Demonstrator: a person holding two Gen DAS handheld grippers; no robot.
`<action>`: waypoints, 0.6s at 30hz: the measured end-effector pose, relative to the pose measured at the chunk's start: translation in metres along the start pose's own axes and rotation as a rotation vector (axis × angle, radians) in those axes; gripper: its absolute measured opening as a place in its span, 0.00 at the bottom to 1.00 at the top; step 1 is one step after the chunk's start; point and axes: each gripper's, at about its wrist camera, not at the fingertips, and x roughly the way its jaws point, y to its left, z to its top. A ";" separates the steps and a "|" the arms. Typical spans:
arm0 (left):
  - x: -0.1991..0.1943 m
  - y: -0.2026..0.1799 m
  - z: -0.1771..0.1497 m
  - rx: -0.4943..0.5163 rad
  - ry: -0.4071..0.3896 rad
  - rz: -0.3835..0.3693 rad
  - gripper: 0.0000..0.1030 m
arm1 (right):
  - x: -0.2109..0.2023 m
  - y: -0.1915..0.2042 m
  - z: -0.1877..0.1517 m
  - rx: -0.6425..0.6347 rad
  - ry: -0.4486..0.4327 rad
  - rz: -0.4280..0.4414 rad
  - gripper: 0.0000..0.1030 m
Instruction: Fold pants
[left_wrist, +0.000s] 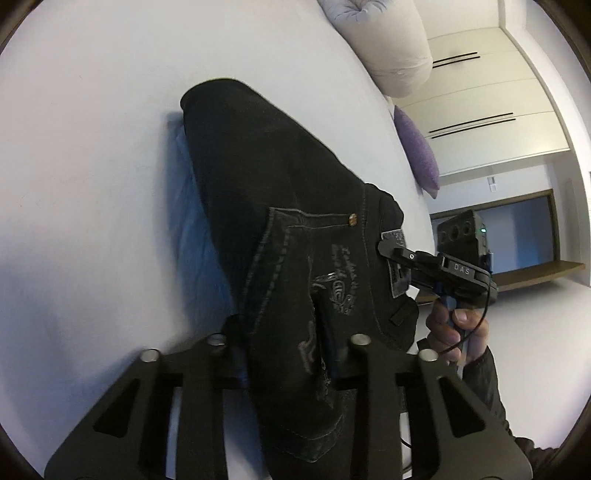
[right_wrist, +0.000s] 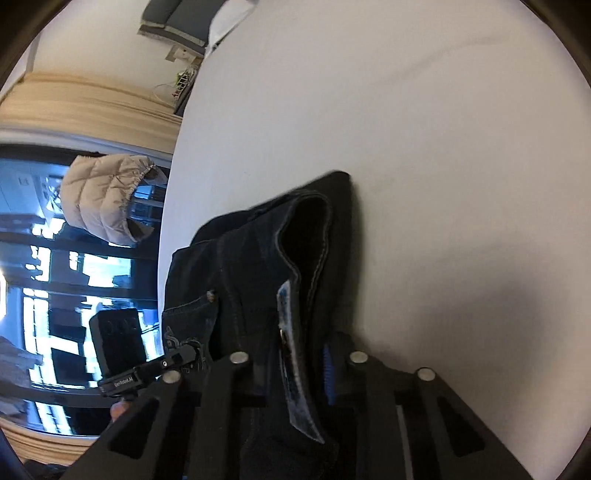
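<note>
Black pants (left_wrist: 280, 206) lie on the white bed (left_wrist: 92, 166), held up at the waist end. In the left wrist view the long axis runs from the near waist, bottom centre, up and away to a folded end at upper left-centre; back pocket with embroidery and 1 rivet faces up.

Left gripper (left_wrist: 284, 354) points steeply down at the bed, its jaws narrowed on the pocket-side waist cloth, which fills the gap between them: gripping the pants. In the right wrist view the same gripper (right_wrist: 190, 352) shows side-on at lower left, tip against the pocket area.

Right gripper (left_wrist: 386, 248) comes in from the right in the left view, tip on the waistband label; a hand (left_wrist: 452, 332) in a dark sleeve holds its handle. In its own view the right gripper (right_wrist: 295, 363) tilts down, jaws closed on the waistband and fly strip.

White pillow (left_wrist: 388, 48) and purple cushion (left_wrist: 419, 147) sit at the bed's far edge. A beige jacket (right_wrist: 101, 195) hangs by the window.
</note>
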 end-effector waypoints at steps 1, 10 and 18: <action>-0.003 -0.002 0.002 -0.001 -0.006 -0.005 0.18 | -0.003 0.007 0.001 -0.014 -0.009 -0.002 0.19; -0.076 -0.021 0.072 0.110 -0.134 0.072 0.18 | 0.000 0.077 0.052 -0.089 -0.091 0.064 0.18; -0.085 0.017 0.143 0.116 -0.156 0.227 0.18 | 0.077 0.095 0.107 -0.014 -0.071 0.083 0.18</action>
